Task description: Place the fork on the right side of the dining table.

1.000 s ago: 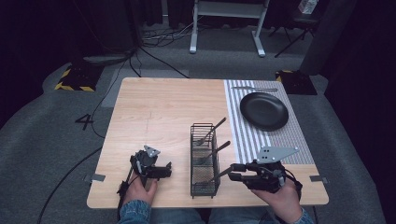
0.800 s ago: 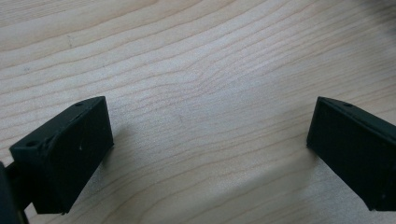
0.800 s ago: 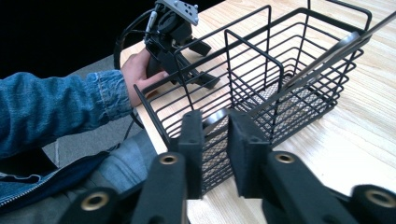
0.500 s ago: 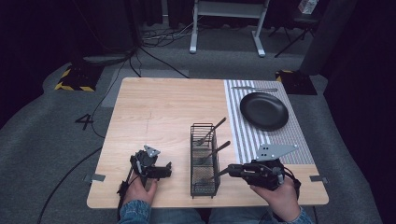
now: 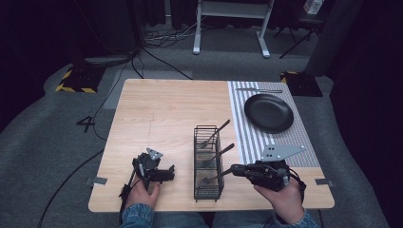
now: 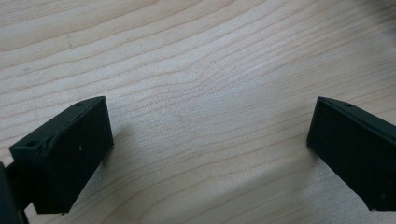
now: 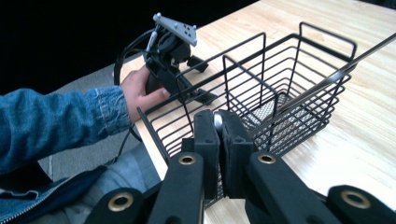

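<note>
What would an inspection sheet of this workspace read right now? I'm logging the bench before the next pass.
Surface: wooden table, striped mat on its right.
Job's things: black wire caddy holding three utensils; the nearest utensil gripped at its handle end.
Clutter: black plate, one utensil beyond it.
Grippers: right tool just closed on that handle; left tool open over bare wood.
Cables: several on the floor.
Surroundings: grey carpet, metal stand.

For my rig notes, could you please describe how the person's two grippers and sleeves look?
Both the left gripper and the right gripper are black, each topped by a grey three-cornered plate and trailing a black cable. The fingers are blocky and matt black. The sleeves are blue denim.
</note>
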A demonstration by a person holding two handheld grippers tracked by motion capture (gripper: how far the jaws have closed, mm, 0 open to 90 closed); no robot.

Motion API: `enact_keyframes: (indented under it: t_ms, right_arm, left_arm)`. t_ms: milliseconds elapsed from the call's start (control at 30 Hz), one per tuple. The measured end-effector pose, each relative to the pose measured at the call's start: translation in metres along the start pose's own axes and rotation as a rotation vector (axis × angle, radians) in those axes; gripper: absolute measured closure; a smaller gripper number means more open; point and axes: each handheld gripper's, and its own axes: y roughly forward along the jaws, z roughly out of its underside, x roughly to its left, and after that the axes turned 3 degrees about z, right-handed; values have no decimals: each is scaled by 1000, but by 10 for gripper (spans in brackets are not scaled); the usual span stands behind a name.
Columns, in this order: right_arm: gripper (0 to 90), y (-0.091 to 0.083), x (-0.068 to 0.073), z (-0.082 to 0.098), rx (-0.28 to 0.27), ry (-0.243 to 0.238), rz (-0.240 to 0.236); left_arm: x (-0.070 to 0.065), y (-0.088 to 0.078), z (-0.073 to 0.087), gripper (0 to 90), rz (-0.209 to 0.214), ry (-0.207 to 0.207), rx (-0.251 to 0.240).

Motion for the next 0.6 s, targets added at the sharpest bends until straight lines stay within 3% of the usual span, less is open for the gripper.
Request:
enact_keyframes:
  t_ms: [267, 600]
  right_arm:
    - [869, -10, -6, -5, -46, 32, -15]
    - [869, -28, -5, -18, -94, 33, 4]
  left_arm:
    - [0, 0, 0, 4, 0, 0, 0]
    - [0, 0, 0, 4, 1, 0, 1]
